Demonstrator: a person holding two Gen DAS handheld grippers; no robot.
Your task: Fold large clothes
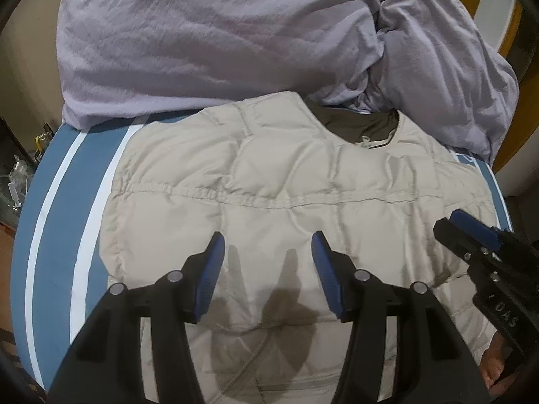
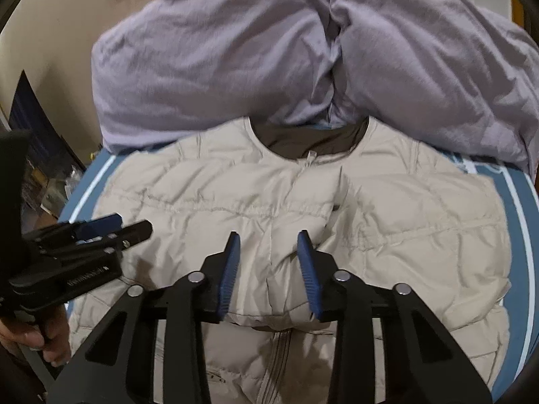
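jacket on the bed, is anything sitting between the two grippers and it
Nothing visible. The beige jacket lies flat on the blue sheet, and both the left gripper and right gripper hang right over it with open jaws. The purple duvet is bunched behind the collar, away from the grippers.

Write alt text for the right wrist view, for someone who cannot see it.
A beige quilted jacket lies flat on a blue-and-white bed sheet, with the right gripper above its raised middle fold, which sits between the blue pads. A crumpled lilac duvet lies behind, and the left gripper enters at left.
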